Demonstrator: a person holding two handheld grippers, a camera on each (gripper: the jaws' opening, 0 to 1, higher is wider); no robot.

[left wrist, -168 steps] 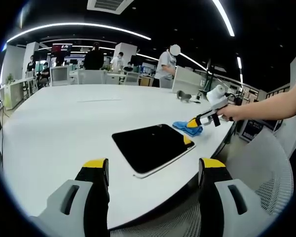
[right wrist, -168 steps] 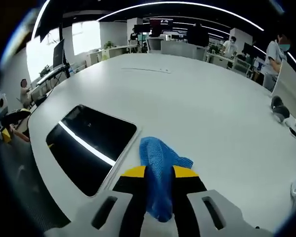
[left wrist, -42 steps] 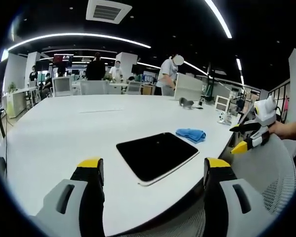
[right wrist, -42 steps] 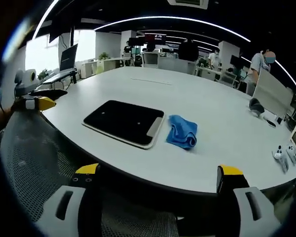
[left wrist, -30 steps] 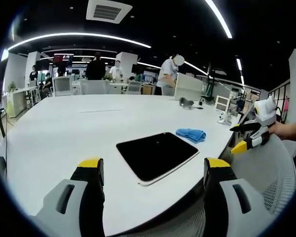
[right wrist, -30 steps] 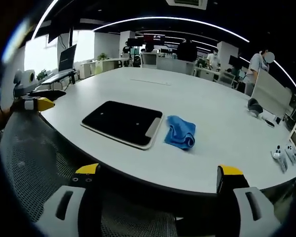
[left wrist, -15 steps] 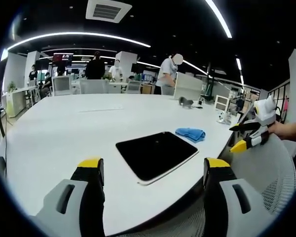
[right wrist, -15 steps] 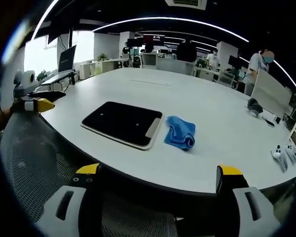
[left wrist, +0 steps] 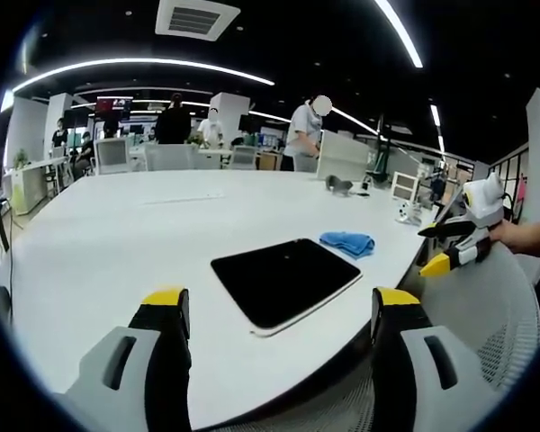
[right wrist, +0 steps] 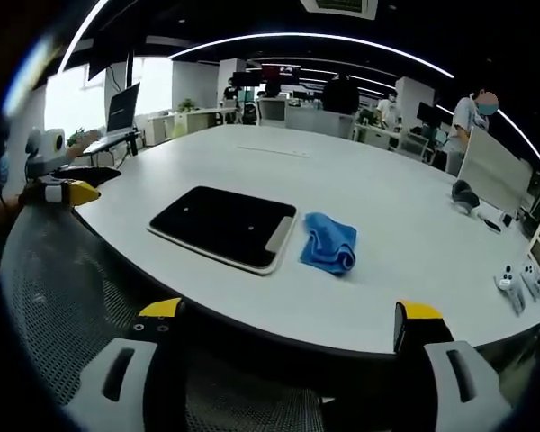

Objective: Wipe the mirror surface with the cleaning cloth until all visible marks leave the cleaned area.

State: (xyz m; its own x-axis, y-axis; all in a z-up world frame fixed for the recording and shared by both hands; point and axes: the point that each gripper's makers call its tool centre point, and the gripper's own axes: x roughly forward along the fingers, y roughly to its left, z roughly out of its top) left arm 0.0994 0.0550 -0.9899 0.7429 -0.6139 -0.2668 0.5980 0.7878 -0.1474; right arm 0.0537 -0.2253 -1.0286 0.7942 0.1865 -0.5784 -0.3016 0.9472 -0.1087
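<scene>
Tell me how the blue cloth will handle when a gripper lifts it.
The blue cloth lies crumpled in soft folds beside the mirror, so it will probably droop limply. It looks thin, likely light, and a pinch may catch only one layer.

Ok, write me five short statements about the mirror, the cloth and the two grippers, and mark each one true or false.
1. The blue cleaning cloth lies on the white table beside the mirror. True.
2. The right gripper is shut on the cloth. False: its jaws stand wide open, back from the table edge, with nothing between them.
3. The mirror lies flat near the table's edge. True.
4. The cloth is spread over the mirror's dark surface. False: it sits bunched on the table next to the mirror's short side.
5. The left gripper is pressing down on the mirror. False: it is open and held back from the table, apart from the mirror.
</scene>
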